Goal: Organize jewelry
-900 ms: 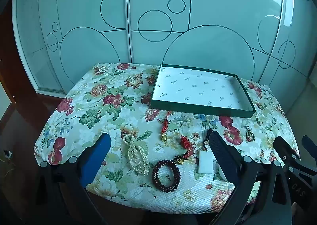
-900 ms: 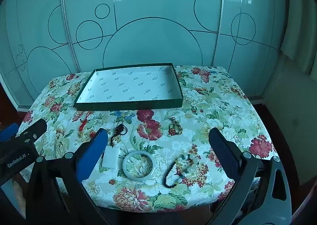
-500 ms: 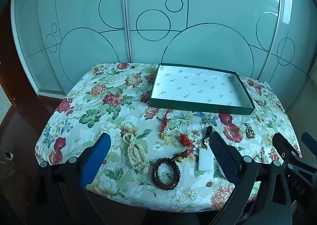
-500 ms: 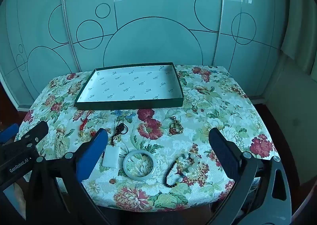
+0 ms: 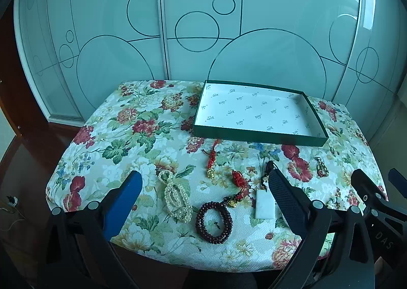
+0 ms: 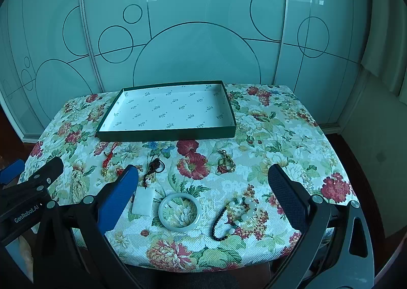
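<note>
While flat on cloth, pearl strand: long axis toward box.

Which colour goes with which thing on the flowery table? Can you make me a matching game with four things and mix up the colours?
Things:
1. bead bracelet
2. pearl string
3. bangle
4. tray

Colours:
A. dark green outside, white inside
B. pale green
C. dark red
D. cream white

Right pairs: 1-C, 2-D, 3-B, 4-A
</note>
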Demonstrator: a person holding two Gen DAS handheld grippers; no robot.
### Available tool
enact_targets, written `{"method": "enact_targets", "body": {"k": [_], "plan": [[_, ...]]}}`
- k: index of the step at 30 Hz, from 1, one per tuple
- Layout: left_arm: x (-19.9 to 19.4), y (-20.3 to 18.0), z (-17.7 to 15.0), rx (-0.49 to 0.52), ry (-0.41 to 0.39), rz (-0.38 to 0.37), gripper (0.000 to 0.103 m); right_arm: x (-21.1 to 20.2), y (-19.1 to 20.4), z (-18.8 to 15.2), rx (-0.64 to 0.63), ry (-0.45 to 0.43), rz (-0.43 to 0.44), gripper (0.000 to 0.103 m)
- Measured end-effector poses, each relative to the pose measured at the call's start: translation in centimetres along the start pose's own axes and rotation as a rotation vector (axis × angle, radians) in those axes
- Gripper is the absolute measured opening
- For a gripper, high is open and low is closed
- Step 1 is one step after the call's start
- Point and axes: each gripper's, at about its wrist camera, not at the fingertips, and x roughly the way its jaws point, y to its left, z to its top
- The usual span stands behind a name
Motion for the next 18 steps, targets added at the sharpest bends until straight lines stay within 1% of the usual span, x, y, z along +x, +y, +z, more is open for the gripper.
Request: {"method": "enact_targets", "body": {"k": [18], "plan": [[0.05, 0.06, 0.04, 0.005, 0.001, 0.004, 0.099, 0.1, 0.05, -0.02, 0.0, -0.001, 0.0, 0.101]]}}
